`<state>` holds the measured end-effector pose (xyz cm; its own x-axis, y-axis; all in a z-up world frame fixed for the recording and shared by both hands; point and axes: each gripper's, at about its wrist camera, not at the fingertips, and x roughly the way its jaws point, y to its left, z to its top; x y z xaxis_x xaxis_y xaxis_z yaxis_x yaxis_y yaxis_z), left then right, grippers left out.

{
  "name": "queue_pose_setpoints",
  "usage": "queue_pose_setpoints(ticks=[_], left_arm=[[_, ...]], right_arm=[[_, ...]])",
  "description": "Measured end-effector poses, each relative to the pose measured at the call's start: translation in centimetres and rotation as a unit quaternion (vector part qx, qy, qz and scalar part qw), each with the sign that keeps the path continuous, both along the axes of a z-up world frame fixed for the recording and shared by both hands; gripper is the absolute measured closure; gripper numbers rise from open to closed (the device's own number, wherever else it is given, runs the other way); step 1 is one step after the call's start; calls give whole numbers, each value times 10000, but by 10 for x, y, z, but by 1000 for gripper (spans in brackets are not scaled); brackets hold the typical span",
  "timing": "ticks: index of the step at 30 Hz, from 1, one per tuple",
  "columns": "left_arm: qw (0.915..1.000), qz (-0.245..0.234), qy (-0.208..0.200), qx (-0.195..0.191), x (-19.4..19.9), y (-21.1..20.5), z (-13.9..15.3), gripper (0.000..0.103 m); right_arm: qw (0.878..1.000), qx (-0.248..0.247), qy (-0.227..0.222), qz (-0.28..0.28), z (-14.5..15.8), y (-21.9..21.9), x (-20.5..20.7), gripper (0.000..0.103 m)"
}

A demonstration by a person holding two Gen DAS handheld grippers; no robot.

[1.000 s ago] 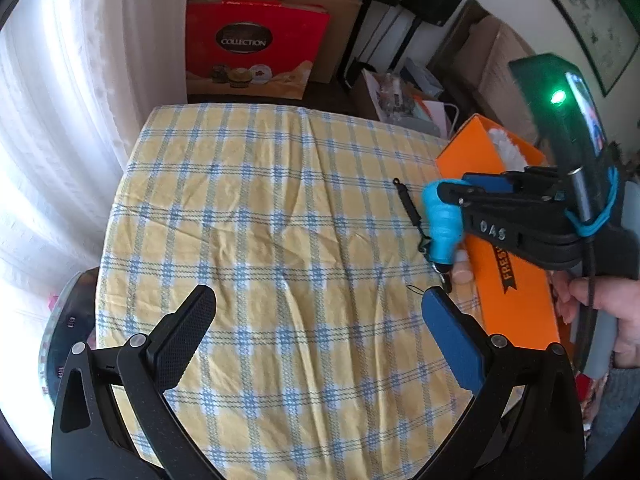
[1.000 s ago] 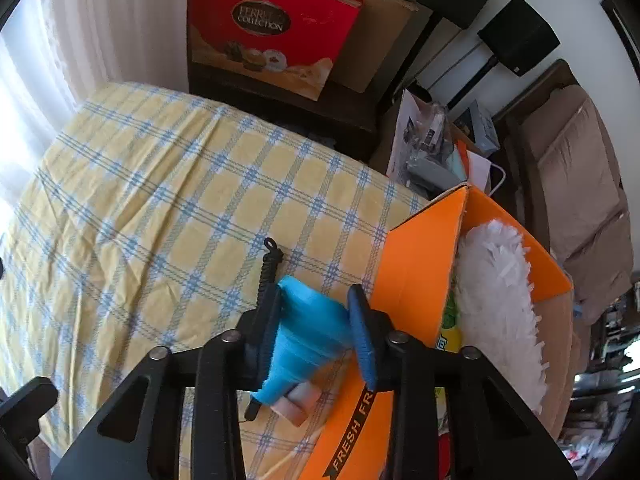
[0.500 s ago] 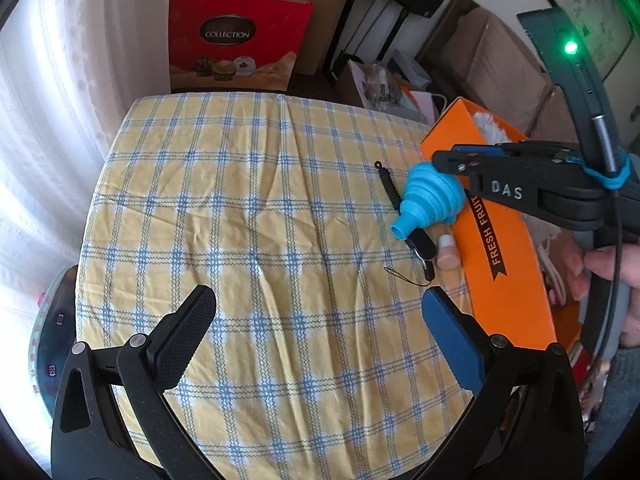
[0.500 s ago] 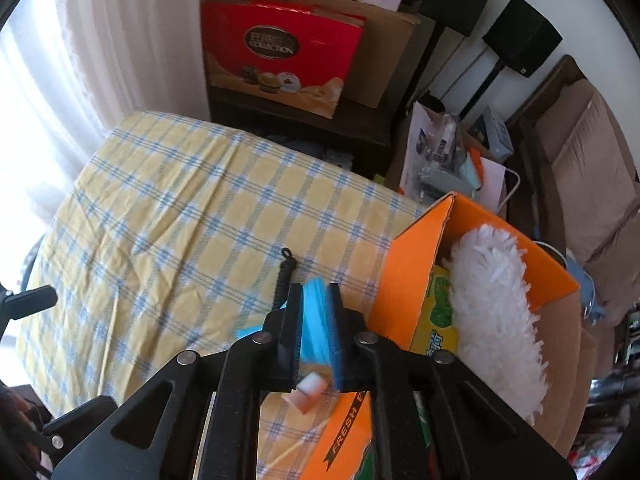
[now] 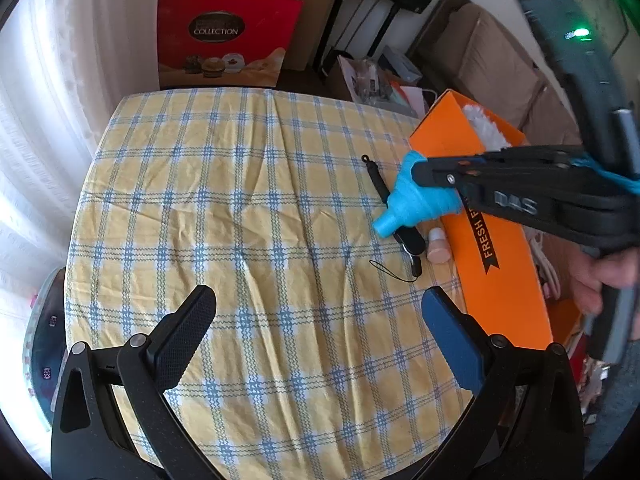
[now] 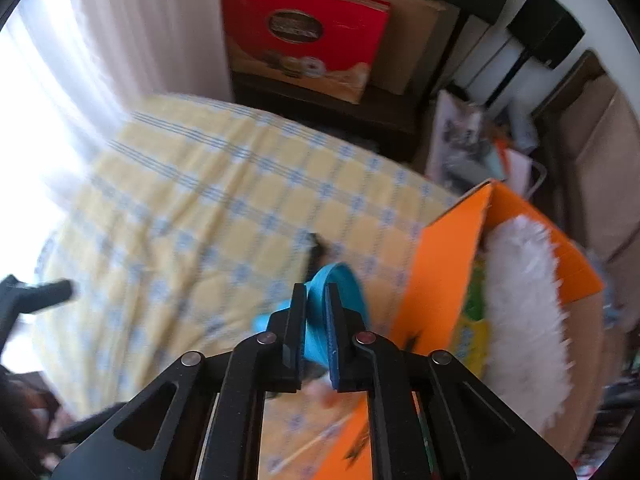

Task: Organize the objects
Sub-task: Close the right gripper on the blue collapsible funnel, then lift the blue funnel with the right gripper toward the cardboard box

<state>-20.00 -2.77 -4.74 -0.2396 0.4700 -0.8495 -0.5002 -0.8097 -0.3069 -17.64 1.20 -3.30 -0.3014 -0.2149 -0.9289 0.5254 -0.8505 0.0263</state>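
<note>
A blue collapsible funnel (image 5: 416, 204) hangs just above the yellow checked tablecloth (image 5: 240, 220), its spout pointing down-left. My right gripper (image 5: 418, 170) is shut on its wide rim, and the right wrist view shows the rim (image 6: 340, 284) squeezed thin between the two pads of that gripper (image 6: 314, 294). Under the funnel lie a black strap-like item (image 5: 378, 184) and a small beige bottle (image 5: 438, 246). My left gripper (image 5: 316, 304) is held open over the near part of the cloth with nothing between its fingers.
An orange cardboard box (image 5: 500, 272) stands at the table's right edge, with a white fluffy duster (image 6: 524, 300) inside it. A red gift bag (image 5: 228, 36) and clutter sit on the floor behind. White curtains hang along the left side.
The right gripper's jaws have closed fully on the funnel, squashing its rim flat, and the funnel has come up off the bottle and strap. The left gripper has stayed put.
</note>
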Motion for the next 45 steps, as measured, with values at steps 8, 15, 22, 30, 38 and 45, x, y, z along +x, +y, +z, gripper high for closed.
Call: queue_pose_setpoints(ticks=[8, 15, 22, 30, 38, 45], left_arm=[[10000, 62, -64, 13, 2, -5, -3, 0], [10000, -15, -39, 30, 3, -7, -2, 0], [9995, -271, -3, 132, 10, 10, -1, 3], [9959, -866, 73, 238, 22, 56, 0, 24], [9852, -1627, 534, 87, 34, 104, -12, 38], [9761, -1954, 919, -246, 48, 132, -25, 48]], right_arm=[[9989, 350, -242, 190, -15, -16, 15, 97], [9987, 161, -475, -7, -30, -9, 12, 94], [9989, -414, -114, -163, 2, 9, 15, 99], [9941, -1019, 151, -350, 49, 40, 30, 99], [9893, -1320, 338, -517, 78, 79, 46, 98], [9867, -1420, 379, -688, 80, 108, 50, 98]])
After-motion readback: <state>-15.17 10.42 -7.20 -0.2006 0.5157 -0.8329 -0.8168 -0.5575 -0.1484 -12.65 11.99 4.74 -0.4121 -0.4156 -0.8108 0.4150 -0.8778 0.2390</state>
